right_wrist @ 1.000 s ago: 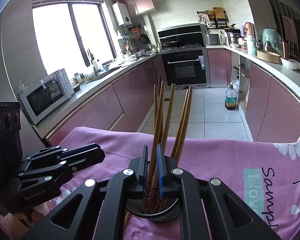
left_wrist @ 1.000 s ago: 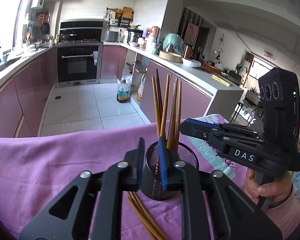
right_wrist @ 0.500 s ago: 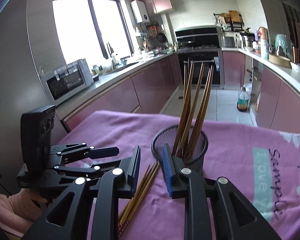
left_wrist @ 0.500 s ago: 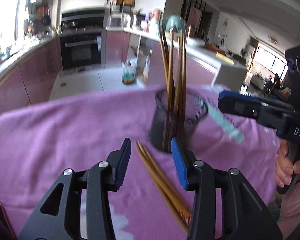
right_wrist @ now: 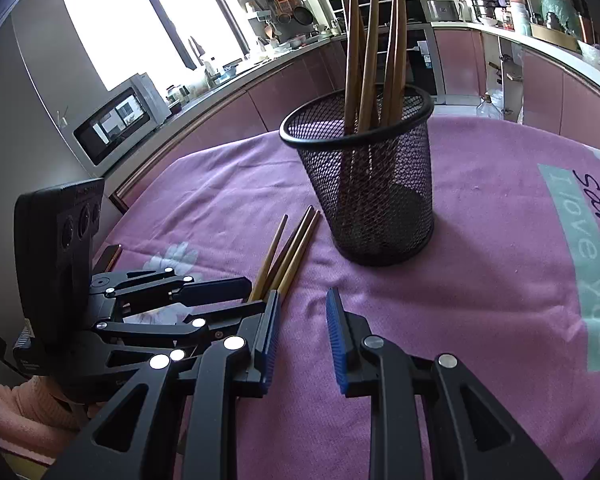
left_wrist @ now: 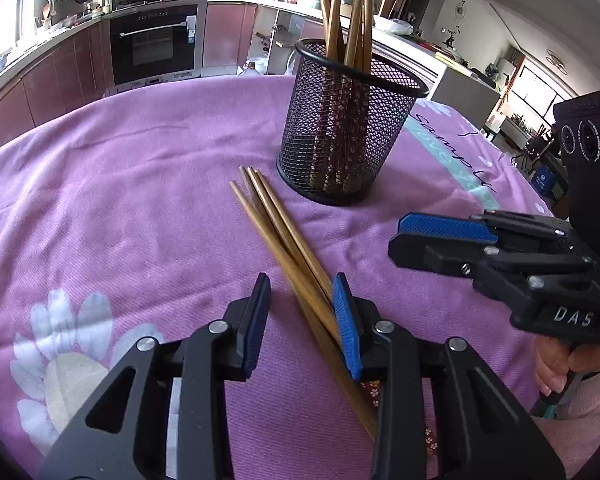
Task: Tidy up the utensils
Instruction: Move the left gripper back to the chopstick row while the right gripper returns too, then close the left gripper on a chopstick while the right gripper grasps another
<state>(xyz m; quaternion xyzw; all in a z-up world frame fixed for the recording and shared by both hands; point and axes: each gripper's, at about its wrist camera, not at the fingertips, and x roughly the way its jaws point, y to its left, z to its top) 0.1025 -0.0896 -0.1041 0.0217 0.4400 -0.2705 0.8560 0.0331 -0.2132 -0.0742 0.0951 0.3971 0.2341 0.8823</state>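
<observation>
Left wrist view has the left gripper (left_wrist: 302,320) low over the cloth (left_wrist: 120,200) with its jaws spread wide, nothing clamped. The loose chopsticks (left_wrist: 278,228) run diagonally through the gap, and the bundle sits hard against the right-hand pad rather than centred, so it looks like lining up for a pick and not a grab yet. Can't tell if the pads are actually touching the cloth.

The right gripper (right_wrist: 302,338) is also open and empty, just beside the left one, hanging over bare cloth on the near side of the cup (right_wrist: 364,184). The mesh cup stands upright a bit past the loose sticks' far tips, already holding several chopsticks.

So my read: most of the sorting is done, three or so sticks left on the cloth. Next move probably needs the left gripper nudged over so the bundle sits in the middle, then squeeze, lift, tip them upright and drop them in the cup. Risk is catching only one or two, or the cloth bunching.
</observation>
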